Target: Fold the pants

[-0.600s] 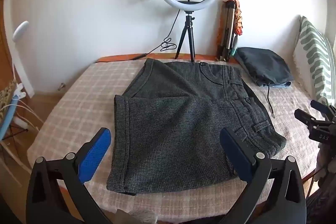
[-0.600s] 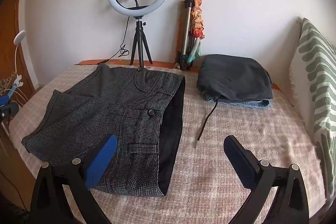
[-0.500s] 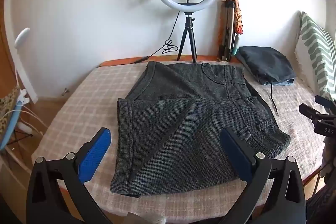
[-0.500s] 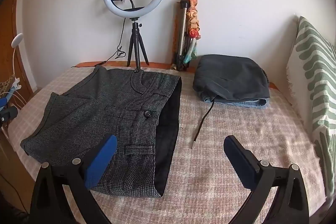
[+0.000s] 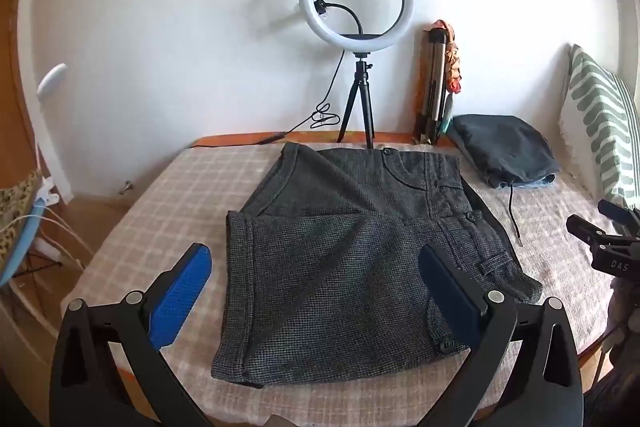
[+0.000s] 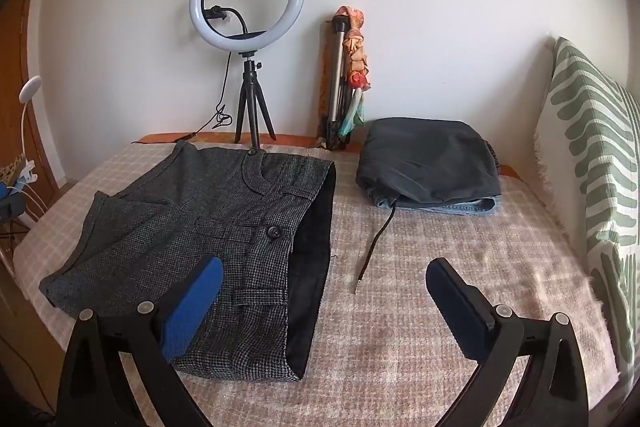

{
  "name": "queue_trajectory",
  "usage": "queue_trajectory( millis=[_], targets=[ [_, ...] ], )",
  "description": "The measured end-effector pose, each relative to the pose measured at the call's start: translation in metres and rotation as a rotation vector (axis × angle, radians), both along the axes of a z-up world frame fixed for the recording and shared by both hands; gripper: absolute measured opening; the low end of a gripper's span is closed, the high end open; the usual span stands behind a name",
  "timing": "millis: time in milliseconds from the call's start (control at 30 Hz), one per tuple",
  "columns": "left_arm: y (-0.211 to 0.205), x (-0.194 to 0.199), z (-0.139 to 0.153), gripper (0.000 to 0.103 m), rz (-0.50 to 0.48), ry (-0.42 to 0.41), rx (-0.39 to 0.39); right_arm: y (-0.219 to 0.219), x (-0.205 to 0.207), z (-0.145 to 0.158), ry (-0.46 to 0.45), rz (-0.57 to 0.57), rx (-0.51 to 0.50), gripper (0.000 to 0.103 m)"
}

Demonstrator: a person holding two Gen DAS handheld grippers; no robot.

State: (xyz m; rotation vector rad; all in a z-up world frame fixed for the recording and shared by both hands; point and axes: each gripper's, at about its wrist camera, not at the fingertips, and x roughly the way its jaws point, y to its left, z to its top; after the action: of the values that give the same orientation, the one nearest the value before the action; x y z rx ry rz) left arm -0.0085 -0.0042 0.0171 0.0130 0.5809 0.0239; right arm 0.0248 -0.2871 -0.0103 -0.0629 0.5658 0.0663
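While both tools hang above the bed, nothing is gripped. At the left, the left gripper [image 5: 316,283] hovers over the near half of the grey houndstooth pants [image 5: 352,267], its blue fingers [image 5: 182,293] spread wide and empty. The pants lie folded on the checked bedspread [image 5: 168,203], legs doubled over the seat, waistband toward the right. Further right, the right gripper [image 6: 320,295] is likewise splayed and empty, straddling the waistband edge and bare bedspread.

Judgement: one fold looks complete; the step in hand appears to be a pause between folds, or the finish. A further fold would call for both grippers to descend and pinch one edge of the stack, then carry it across evenly.

Differences between views: the right wrist camera shows the black lining [image 6: 310,259] at the open waist and the whole dark garment stack [image 6: 430,163] with its loose drawstring [image 6: 374,247]; the left wrist camera alone shows the cuffed leg hems [image 5: 236,291] and the other gripper's tips at the far right.
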Motion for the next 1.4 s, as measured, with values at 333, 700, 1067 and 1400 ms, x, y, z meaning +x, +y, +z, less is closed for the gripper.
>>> queue_trajectory(
  millis=[333, 700, 1067, 1400],
  targets=[
    [0.002, 0.000, -0.004, 0.103, 0.004, 0.011, -0.003, -0.004, 0.000, 0.000, -0.017, -0.048, -0.003, 0.103],
    [0.003, 0.003, -0.005, 0.103, 0.011, 0.016, -0.012, -0.007, -0.002, 0.005, -0.033, -0.057, 0.004, 0.103],
    [0.002, 0.002, -0.006, 0.103, 0.014, 0.012, -0.011, -0.011, -0.003, 0.007, -0.036, -0.064, 0.011, 0.103],
    [0.004, 0.003, -0.005, 0.103, 0.020, 0.016, -0.018, -0.012, -0.003, 0.008, -0.038, -0.069, 0.019, 0.103]
  ],
)
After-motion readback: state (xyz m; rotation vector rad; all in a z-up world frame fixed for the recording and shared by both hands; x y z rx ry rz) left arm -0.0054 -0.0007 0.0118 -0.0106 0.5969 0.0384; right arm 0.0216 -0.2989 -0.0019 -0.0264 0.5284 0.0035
